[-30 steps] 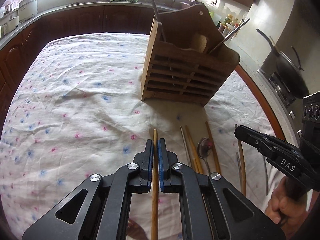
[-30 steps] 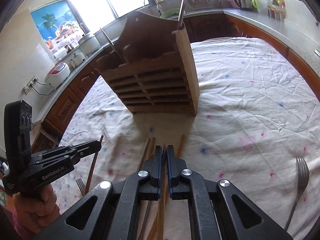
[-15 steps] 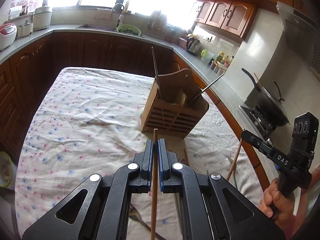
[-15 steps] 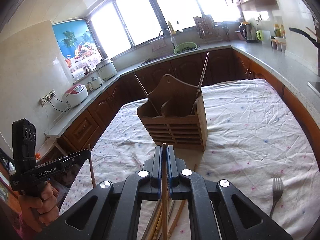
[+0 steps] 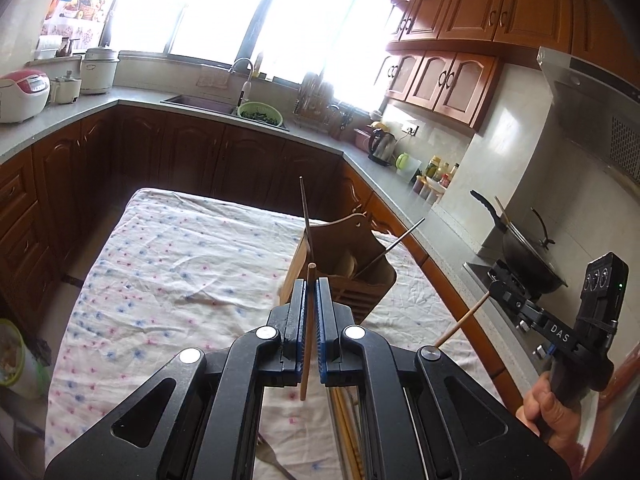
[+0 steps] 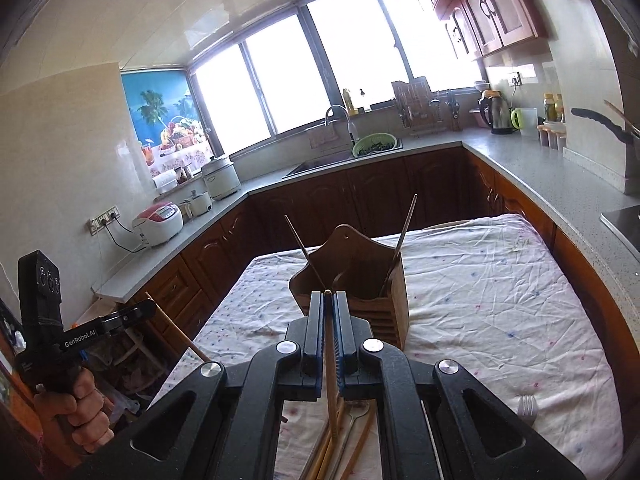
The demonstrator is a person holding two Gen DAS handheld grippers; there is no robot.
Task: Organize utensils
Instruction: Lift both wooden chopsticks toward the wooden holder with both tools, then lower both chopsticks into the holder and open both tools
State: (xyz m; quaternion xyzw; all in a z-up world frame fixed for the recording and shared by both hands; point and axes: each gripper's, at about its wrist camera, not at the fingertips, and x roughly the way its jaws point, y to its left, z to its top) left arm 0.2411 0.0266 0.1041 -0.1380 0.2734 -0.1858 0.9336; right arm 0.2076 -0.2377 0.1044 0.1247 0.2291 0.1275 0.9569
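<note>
Left tool (image 5: 311, 282): jaws closed on a wooden chopstick (image 5: 306, 344), which runs lengthwise between the blue pads, its tip just past the fingertips. Right tool (image 6: 328, 295): jaws likewise clamped on a second chopstick (image 6: 331, 376). Both tools are held in the air above the worktop (image 5: 168, 264), which is covered by a floral cloth.

Utensil holder (image 6: 360, 276): wooden, slatted front, raised back panel, standing upright on the cloth ahead of both tools. It holds two slim dark sticks that lean outward, one at each end, and a pale rounded item, seen in the left view only.

Loose utensils (image 6: 344, 436) lie on the cloth below the tools: several chopsticks and a spoon.

Right view only: a fork (image 6: 527, 404) apart on the cloth at right. Left view only: a black wok (image 5: 528, 260) on the stove.
</note>
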